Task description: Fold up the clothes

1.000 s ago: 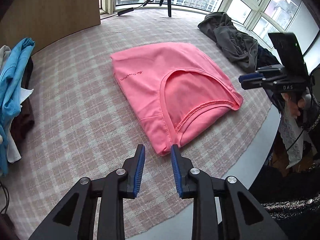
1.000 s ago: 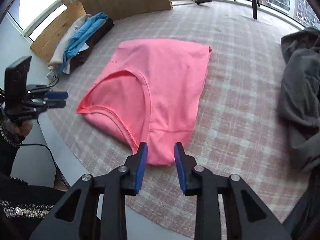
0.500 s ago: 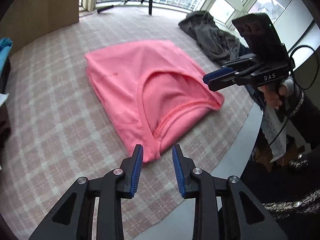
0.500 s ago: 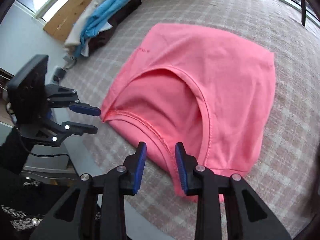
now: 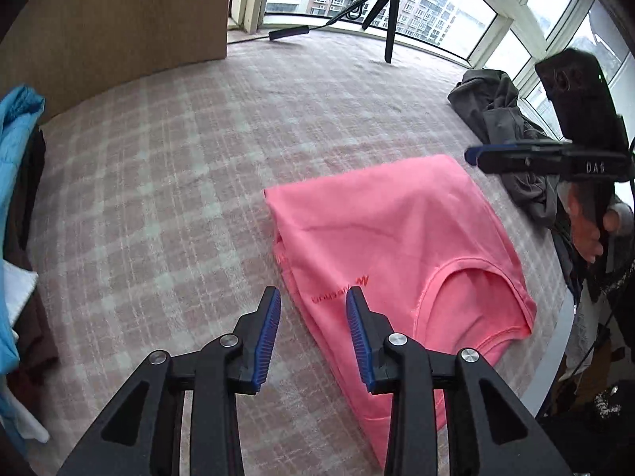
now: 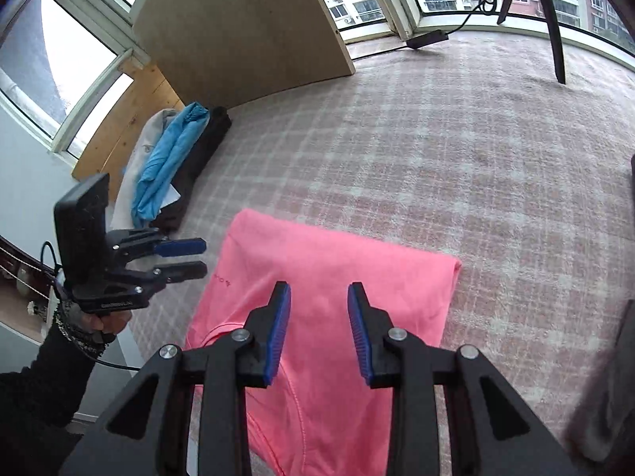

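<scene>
Just ahead of the left claw (image 5: 312, 315), the pink shirt (image 5: 397, 246) lies folded flat on the checked table (image 5: 158, 198), its neckline toward the table's near edge. Both claws have lifted back from its near edge since a second ago; the right claw (image 6: 319, 323) hangs over the shirt, both released and empty. Whether another fold comes, or the shirt joins the folded pile (image 6: 166, 166) off to the left, I can't say

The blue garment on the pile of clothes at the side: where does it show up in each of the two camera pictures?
Left wrist view: blue garment runs down the far left edge.
Right wrist view: blue garment lies left of centre, upper half, on the clothes pile.
Shared landmark: the pink shirt on the checked cloth.
</scene>
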`<act>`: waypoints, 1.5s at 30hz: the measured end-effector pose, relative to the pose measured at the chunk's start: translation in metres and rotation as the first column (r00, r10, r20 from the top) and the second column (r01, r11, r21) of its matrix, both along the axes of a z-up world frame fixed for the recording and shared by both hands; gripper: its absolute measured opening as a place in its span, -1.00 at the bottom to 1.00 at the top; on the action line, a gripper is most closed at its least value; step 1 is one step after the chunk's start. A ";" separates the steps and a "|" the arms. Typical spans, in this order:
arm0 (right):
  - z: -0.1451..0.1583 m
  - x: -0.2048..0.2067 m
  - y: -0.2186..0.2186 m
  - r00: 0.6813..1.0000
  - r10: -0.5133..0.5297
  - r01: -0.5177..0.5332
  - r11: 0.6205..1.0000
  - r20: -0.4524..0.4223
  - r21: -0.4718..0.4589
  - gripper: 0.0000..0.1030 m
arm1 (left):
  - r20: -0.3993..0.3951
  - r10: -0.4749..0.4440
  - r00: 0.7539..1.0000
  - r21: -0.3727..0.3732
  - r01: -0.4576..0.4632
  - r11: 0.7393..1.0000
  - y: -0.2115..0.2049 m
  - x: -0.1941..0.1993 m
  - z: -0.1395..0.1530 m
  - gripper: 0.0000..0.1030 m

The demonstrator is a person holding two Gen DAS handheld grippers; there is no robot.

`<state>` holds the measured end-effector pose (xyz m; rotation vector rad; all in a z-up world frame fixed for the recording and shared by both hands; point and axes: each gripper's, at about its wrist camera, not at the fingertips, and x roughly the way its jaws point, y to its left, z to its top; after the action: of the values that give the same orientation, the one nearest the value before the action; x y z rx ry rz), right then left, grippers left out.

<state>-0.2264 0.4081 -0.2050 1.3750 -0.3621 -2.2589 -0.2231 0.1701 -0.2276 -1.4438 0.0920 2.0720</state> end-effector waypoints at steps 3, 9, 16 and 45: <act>0.001 -0.024 -0.022 0.997 0.071 -0.071 0.997 -0.014 0.015 -0.19 | 0.025 0.006 1.000 0.029 -0.006 1.000 -0.002 0.011 -0.013 -0.36; -0.021 -0.080 -0.094 0.947 0.317 -0.320 0.945 0.052 0.065 -0.17 | 0.055 0.099 0.994 0.190 -0.108 0.976 -0.021 0.008 -0.018 -0.41; -0.049 -0.102 -0.112 0.891 0.437 -0.442 0.897 0.124 0.014 -0.17 | 0.024 0.122 0.992 0.254 -0.124 0.959 -0.023 0.012 -0.023 -0.97; -0.044 -0.029 0.063 0.994 -0.053 0.056 0.998 0.092 -0.036 -0.36 | -0.107 0.016 0.994 -0.134 -0.030 0.991 0.029 -0.074 -0.004 -0.62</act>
<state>-0.2558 0.4713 -0.2491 1.4680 -0.4763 -2.2262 -0.2974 0.1986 -0.2318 -1.4191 0.2641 2.1970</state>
